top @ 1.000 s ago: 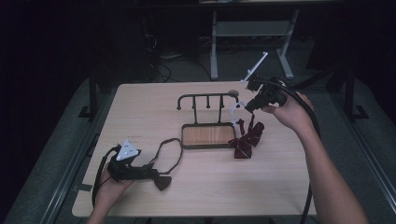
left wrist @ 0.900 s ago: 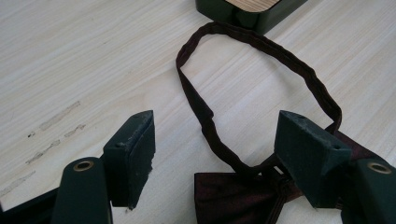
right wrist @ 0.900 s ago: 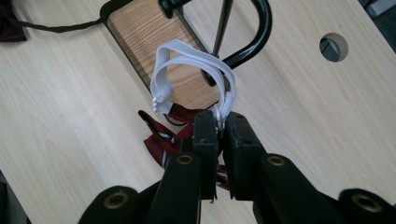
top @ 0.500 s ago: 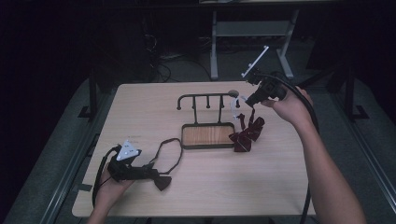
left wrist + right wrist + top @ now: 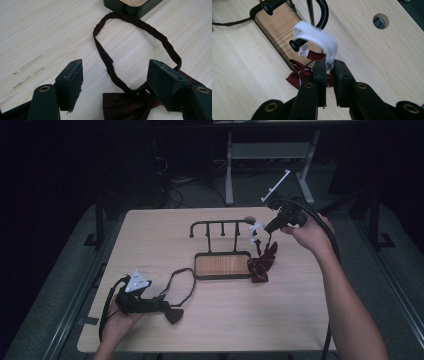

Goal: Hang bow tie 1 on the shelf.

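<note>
The right gripper [image 5: 329, 68] pinches the white strap [image 5: 319, 40] of the red bow tie [image 5: 262, 262] over the rack hook [image 5: 298, 43], not yet released, while the open left gripper [image 5: 115, 80] waits around the dark bow tie [image 5: 130, 105].

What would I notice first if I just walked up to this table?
Probably the red striped bow tie dangling by its white strap from the right hand-held gripper, beside the black hook rack at the table's middle. Then the dark bow tie with its looped band, lying between the open jaws of the left hand-held gripper at the near left.
</note>
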`<state>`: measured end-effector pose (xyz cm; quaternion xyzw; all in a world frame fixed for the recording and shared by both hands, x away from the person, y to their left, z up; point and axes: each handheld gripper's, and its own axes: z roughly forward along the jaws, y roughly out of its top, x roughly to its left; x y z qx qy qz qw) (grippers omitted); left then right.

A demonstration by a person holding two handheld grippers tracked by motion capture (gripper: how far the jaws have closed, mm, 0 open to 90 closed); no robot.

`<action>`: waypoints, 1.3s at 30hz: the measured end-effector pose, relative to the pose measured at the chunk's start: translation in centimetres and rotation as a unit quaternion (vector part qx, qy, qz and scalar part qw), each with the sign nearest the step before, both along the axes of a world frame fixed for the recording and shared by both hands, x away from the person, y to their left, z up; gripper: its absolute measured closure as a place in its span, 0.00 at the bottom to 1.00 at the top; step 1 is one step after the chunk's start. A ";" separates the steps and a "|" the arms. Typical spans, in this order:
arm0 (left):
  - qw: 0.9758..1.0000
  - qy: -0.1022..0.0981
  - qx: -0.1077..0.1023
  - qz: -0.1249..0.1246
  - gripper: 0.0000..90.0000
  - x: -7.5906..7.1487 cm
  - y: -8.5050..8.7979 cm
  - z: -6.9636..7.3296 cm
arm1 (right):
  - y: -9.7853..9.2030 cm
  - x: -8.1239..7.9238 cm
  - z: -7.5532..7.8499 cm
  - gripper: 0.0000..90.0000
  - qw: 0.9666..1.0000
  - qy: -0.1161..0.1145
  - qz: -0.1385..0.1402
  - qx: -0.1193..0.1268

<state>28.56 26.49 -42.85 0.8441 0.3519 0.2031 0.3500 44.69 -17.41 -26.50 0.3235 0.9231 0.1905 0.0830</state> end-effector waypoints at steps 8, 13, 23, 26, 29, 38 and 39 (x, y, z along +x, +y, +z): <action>1.000 0.001 -0.001 -0.001 0.33 0.0 -0.1 -0.1 | -0.3 -0.3 -0.3 0.86 1.000 0.005 0.004 0.005; 1.000 0.001 0.001 -0.002 0.33 0.0 -0.1 0.0 | -0.4 -0.5 -0.6 0.84 1.000 0.010 0.011 0.008; 1.000 0.003 0.004 -0.003 0.33 0.0 -0.1 -0.1 | -0.9 -1.2 -1.2 0.81 0.999 0.017 0.024 0.016; 1.000 0.004 0.004 -0.004 0.33 0.0 -0.2 -0.1 | -1.1 -1.4 -1.5 0.79 0.999 0.020 0.030 0.020; 1.000 0.004 0.003 -0.003 0.33 0.0 -0.2 -0.2 | -1.1 -1.6 -1.8 0.77 0.999 0.021 0.034 0.019; 1.000 0.005 0.004 -0.004 0.33 0.0 -0.2 -0.2 | -1.1 -2.4 -2.7 0.74 0.999 0.029 0.042 0.020; 1.000 0.005 0.004 -0.004 0.33 0.0 -0.2 -0.2 | -1.1 -2.4 -2.7 0.74 0.999 0.029 0.042 0.020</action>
